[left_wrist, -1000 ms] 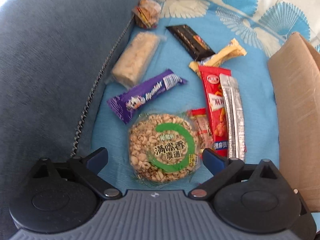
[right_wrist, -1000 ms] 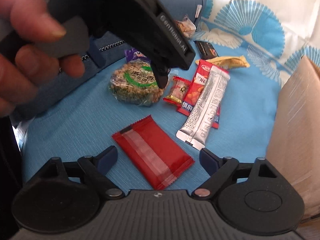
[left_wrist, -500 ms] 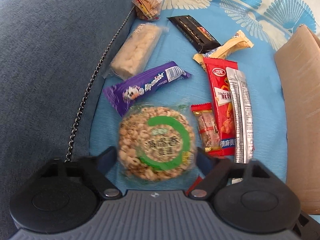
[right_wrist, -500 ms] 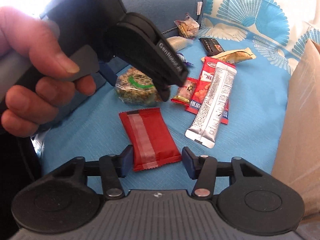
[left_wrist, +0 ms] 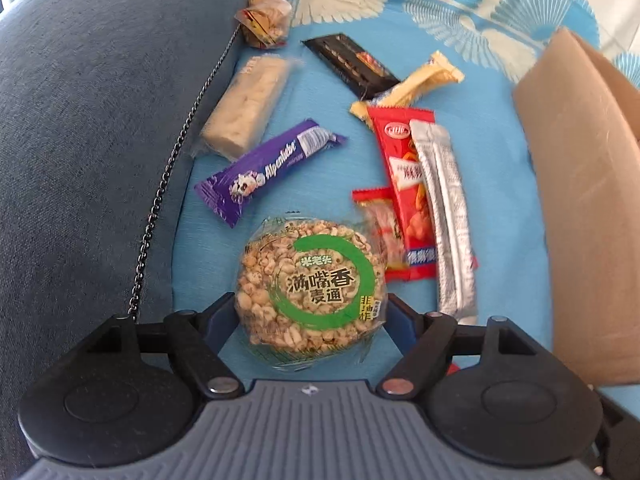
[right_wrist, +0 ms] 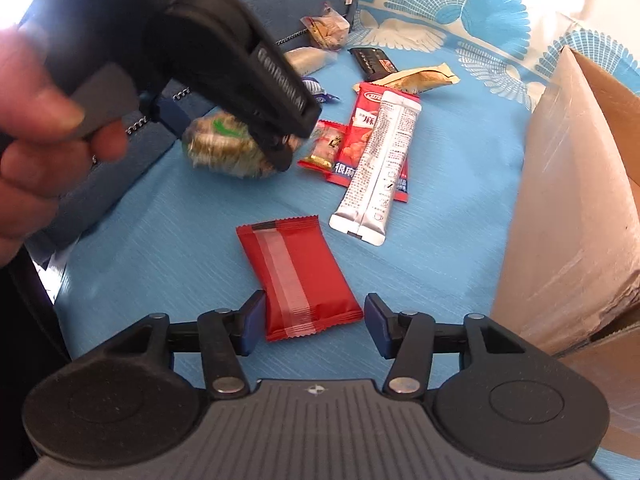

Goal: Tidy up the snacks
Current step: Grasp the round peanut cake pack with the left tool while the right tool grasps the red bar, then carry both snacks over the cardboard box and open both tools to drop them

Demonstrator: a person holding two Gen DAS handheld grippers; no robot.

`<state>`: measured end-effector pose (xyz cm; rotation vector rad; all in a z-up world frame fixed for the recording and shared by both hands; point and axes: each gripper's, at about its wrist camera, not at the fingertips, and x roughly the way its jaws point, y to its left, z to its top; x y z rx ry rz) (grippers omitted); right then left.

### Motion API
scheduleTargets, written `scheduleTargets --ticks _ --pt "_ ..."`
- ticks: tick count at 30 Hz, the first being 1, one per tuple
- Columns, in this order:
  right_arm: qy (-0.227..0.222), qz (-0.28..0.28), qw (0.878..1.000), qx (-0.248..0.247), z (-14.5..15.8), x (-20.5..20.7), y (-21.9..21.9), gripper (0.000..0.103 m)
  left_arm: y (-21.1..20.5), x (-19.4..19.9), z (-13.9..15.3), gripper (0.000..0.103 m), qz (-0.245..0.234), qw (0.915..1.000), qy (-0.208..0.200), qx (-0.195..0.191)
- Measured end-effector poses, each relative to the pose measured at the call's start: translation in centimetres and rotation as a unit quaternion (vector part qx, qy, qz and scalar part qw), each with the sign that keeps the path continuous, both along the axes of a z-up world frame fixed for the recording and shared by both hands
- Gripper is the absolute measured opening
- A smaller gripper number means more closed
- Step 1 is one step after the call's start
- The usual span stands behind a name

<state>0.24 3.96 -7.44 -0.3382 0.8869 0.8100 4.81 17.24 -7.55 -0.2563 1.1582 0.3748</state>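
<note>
Snacks lie on a blue cloth. My left gripper (left_wrist: 310,320) is shut on a round puffed-grain cake with a green label (left_wrist: 310,288); its pads press the cake's two sides. In the right wrist view the same cake (right_wrist: 228,148) looks blurred and lifted under the left tool. My right gripper (right_wrist: 314,324) is open around the near end of a red packet (right_wrist: 298,272); the left pad touches it, the right pad stands apart. A cardboard box (right_wrist: 580,200) stands at the right.
Further back lie a purple bar (left_wrist: 268,168), a pale rice bar (left_wrist: 248,108), a black bar (left_wrist: 352,66), a yellow wrapper (left_wrist: 420,84), a long red pack (left_wrist: 404,176), silver sachets (left_wrist: 444,208), a small red candy (left_wrist: 380,224). A grey sofa arm (left_wrist: 100,140) rises at left.
My left gripper has closed on the round cake and begun lifting it. My right gripper moved forward and narrowed around the red packet's near end.
</note>
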Motion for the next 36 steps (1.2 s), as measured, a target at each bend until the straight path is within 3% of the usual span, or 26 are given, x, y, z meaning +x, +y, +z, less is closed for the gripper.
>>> scheduleTargets --ticks 5,11,13,15,20,29,36 --pt "0.004 0.002 1.0 0.02 -0.5 0.6 0.1 0.069 0.4 0.2 -0.9 0.082 0.006 0.9997 0.019 -0.013" --pt "0.01 0.002 1.0 0.025 -1.1 1.5 0.9 0.073 0.3 0.7 -1.5 0.083 -0.002 0.9995 0.031 -0.01" --pt "0.007 0.003 1.0 0.027 -1.0 1.5 1.0 0.067 0.3 0.8 -1.6 0.083 -0.001 0.9994 0.033 -0.01" --pt "0.002 0.008 1.0 0.03 -0.9 1.4 0.9 0.05 0.3 0.9 -1.7 0.082 -0.001 0.9994 0.033 -0.008" --pt "-0.006 0.014 0.999 0.031 -0.5 1.2 0.6 0.045 0.3 1.0 -1.3 0.08 0.001 0.9997 0.022 -0.011" --pt "-0.066 -0.005 0.996 0.059 2.7 -0.7 -2.5 0.045 0.0 -0.9 2.4 0.079 0.012 0.9981 -0.06 -0.002" --pt "-0.116 -0.036 0.986 0.116 6.6 -1.8 -5.9 0.045 -0.6 -2.6 6.4 0.079 0.024 0.9869 -0.16 0.005"
